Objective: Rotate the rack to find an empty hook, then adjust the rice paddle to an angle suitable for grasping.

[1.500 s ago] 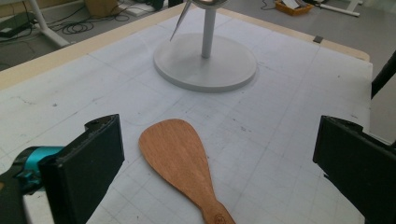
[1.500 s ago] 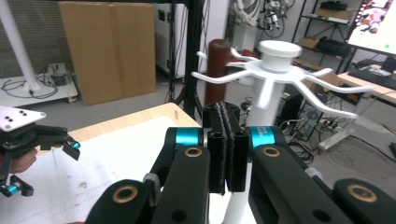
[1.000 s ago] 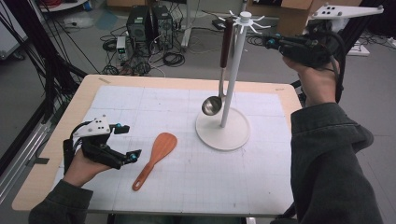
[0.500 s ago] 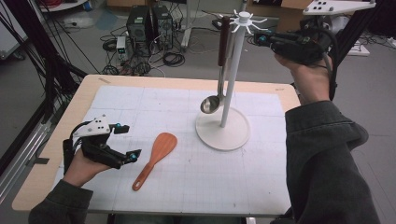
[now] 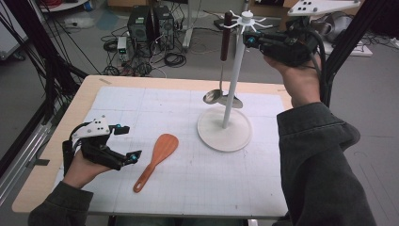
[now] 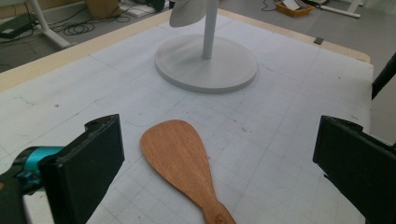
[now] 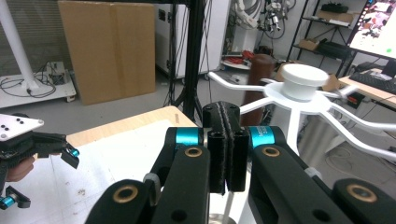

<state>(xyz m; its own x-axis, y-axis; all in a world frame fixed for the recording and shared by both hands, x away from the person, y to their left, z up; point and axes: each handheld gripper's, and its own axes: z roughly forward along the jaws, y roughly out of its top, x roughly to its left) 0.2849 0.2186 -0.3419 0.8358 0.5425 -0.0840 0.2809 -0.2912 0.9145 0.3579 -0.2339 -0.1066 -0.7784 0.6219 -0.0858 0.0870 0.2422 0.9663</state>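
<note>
Right claw pinched shut up by the rack top, left one gaping over the spatula

The right gripper (image 5: 248,40) sits up high next to the hub of the white utensil stand (image 5: 234,75), jaws pressed flat together with nothing between them, and I can't tell if it actually touches the stand. A ladle (image 5: 221,61) with a dark handle hangs from one of the hooks, its bowl down near the pole, just above the round base. The left gripper (image 5: 127,142) rests low over the gridded mat (image 5: 197,179), jaws spread wide and holding nothing. The wooden spatula (image 6: 184,163) lies flat on the mat between those open jaws, blade towards the stand, not touched by either pad
</note>
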